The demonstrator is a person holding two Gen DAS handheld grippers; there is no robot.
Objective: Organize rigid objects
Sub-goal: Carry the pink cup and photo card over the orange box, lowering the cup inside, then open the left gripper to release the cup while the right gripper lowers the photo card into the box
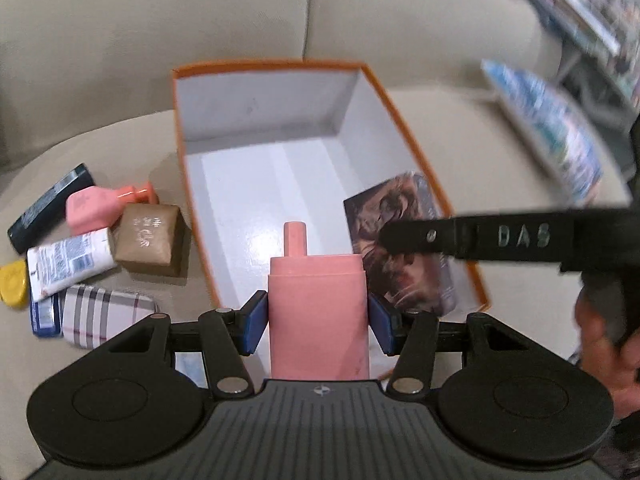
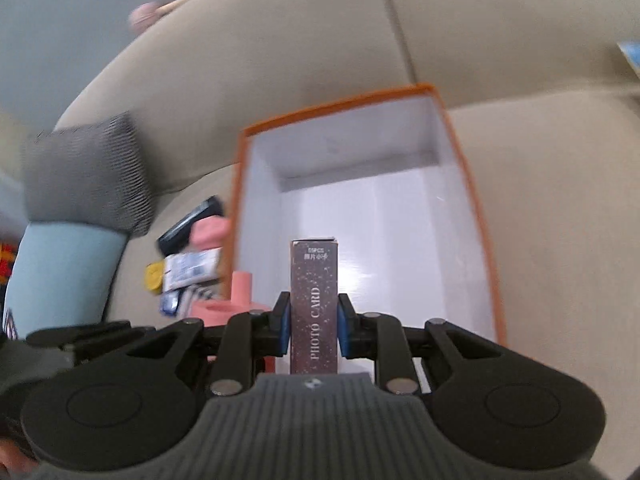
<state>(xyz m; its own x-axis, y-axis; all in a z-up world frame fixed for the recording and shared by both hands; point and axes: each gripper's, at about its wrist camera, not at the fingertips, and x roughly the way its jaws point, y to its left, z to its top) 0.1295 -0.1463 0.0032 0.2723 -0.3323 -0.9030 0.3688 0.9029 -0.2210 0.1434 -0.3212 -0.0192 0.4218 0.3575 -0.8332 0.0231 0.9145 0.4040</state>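
Pink bottle [image 1: 318, 312] is sitting upright between the blue pads of the left tool [image 1: 318, 322], which is pinching it by its sides over the near end of the orange-edged box [image 1: 280, 120]. That box is resting on a beige sofa cushion [image 1: 460, 140], its white inside bare toward the far end. The right tool [image 2: 314, 320] is clamping a dark carton marked "PHOTO CARD" [image 2: 314, 304] — narrow side up, also above the box's near end. In the left view the same carton's printed face is showing beside the bottle, under the right tool's black arm. Left of the box, a small heap is lying on the cushion: a brown packet [image 1: 148, 240], a plaid case [image 1: 104, 316], a white tube [image 1: 68, 260], a dark tube [image 1: 48, 208] and what is probably a second pink bottle [image 1: 96, 208] — blurred.
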